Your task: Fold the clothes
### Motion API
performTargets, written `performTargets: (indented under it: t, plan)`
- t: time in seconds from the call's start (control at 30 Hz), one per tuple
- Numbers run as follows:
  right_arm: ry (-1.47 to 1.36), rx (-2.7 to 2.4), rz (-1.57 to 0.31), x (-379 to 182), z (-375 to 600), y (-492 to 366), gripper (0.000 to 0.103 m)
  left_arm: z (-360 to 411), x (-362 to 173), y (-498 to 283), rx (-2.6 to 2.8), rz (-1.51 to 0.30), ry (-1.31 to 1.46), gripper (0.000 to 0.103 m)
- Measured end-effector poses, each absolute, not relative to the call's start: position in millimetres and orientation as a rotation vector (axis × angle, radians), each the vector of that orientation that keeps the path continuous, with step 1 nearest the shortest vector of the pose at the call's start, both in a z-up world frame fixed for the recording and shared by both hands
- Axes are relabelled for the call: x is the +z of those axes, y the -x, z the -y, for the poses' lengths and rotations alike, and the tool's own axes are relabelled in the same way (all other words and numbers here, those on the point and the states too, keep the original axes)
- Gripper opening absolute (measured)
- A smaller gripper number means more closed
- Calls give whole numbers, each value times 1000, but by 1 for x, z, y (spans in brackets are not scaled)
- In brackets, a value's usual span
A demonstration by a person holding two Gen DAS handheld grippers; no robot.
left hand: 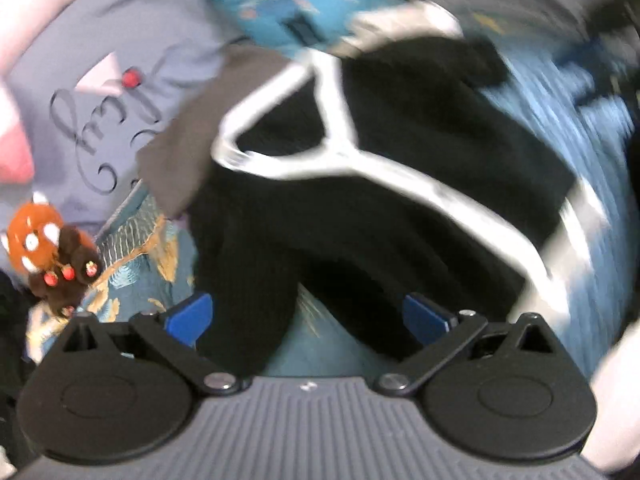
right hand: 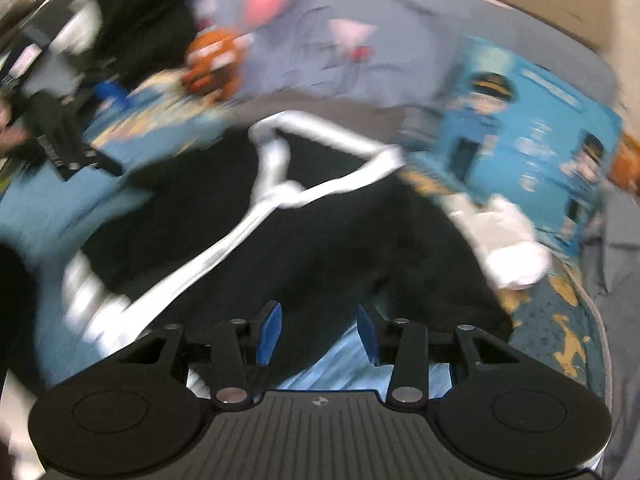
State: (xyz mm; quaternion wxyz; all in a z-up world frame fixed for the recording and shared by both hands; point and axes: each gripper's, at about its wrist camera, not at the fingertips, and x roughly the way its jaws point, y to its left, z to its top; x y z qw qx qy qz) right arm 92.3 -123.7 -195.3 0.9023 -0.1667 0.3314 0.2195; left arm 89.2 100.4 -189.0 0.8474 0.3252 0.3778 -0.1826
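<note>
A black garment [left hand: 360, 200] with white stripe trim [left hand: 340, 148] lies spread on a blue bedspread [left hand: 552, 120]. It also shows in the right wrist view [right hand: 320, 240], with its white trim [right hand: 272, 168]. My left gripper [left hand: 308, 320] is open, its blue pads [left hand: 192, 316] wide apart over the garment's near edge. My right gripper [right hand: 318, 336] is open, blue pads [right hand: 270, 332] either side of the garment's near edge. Neither holds cloth. Both views are motion-blurred.
A grey pillow [left hand: 120, 100] with script lettering lies behind. An orange and brown plush toy [left hand: 48, 248] sits at the left. A blue picture box [right hand: 532, 132] and a white cloth [right hand: 508, 240] lie at the right. More dark clothes [right hand: 100, 40] are piled at the far left.
</note>
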Motion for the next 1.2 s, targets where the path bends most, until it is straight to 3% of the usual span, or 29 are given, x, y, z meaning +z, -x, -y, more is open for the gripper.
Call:
performTargets:
  t: [0.2, 0.57, 0.67, 0.73, 0.83, 0.97, 1.0, 1.2]
  plan:
    - [519, 539, -705, -219, 90, -45, 41, -65, -227, -3, -449, -813, -775, 103]
    - [765, 601, -791, -264, 47, -11, 42, -58, -270, -6, -377, -915, -725, 103]
    - [796, 570, -823, -274, 43, -19, 32, -57, -278, -19, -336, -930, -717, 103]
    - [755, 548, -822, -271, 47, -23, 3, -60, -275, -29, -319, -932, -653, 101]
    - [681, 486, -803, -261, 55, -28, 3, -70, -267, -43, -291, -967, -521, 83]
    - [569, 409, -764, -233, 78, -31, 2, -87, -255, -52, -220, -1000, -411, 32]
    - [548, 397, -749, -223, 84, -33, 2, -94, -248, -54, -199, -993, -378, 25]
    - [480, 362, -674, -173, 104, -34, 2, -128, -200, -65, -135, -934, -218, 17]
